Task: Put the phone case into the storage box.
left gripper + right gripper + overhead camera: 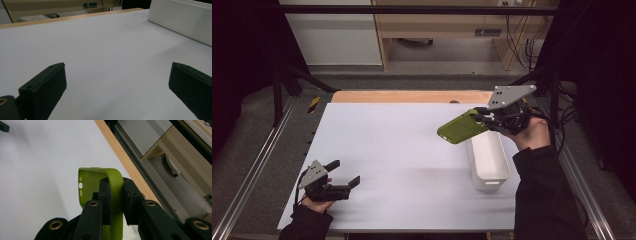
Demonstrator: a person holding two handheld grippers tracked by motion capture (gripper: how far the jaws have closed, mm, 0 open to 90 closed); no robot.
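Right gripper: clamped on one edge of the green phone case, held up in the air.
Phone case: tilted, above the table, over the far end of the white bin.
Left gripper: jaws spread wide, nothing between them, resting low at the near left of the table.
White bin: stood on the right side of the table.

Floor: grey carpet | furniture: pale wooden desk, white cabinet | surroundings: dimly lit, dark frame rails
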